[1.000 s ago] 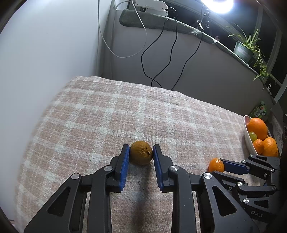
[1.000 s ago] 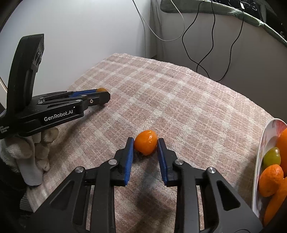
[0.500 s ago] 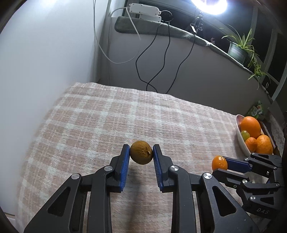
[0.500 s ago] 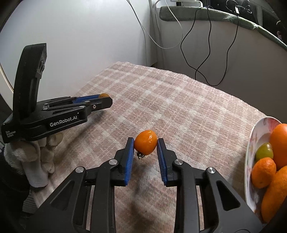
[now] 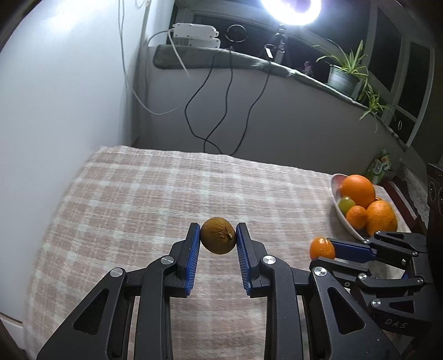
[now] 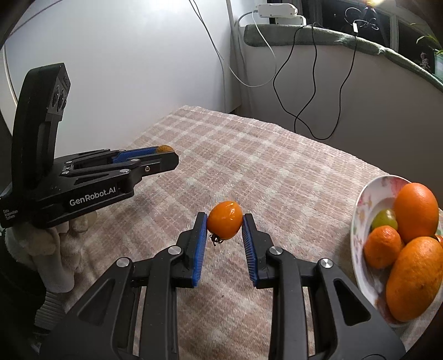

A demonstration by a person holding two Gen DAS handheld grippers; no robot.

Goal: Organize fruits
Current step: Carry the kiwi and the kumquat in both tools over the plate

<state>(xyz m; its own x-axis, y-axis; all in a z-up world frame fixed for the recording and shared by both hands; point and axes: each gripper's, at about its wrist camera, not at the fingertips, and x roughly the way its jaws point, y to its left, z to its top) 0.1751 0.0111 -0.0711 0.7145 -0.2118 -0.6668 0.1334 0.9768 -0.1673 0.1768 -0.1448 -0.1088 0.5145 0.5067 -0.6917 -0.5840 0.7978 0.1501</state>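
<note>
Left wrist view: lifted higher above plaid-covered bench (image 5: 133,199) than a second ago. One brownish citrus (image 5: 218,239) clamped between pads of left claw (image 5: 218,240), clear of cloth. Beside: right claw (image 5: 322,250) gripping one small orange tomato (image 5: 321,247).

Right wrist view: also raised. Tomato (image 6: 224,223) pinched at right claw (image 6: 224,225) tips, stem down. Plate (image 6: 365,205) at right: three oranges, one green fruit.

Glaring ring light (image 5: 290,9), fisheye-warped edges
</note>
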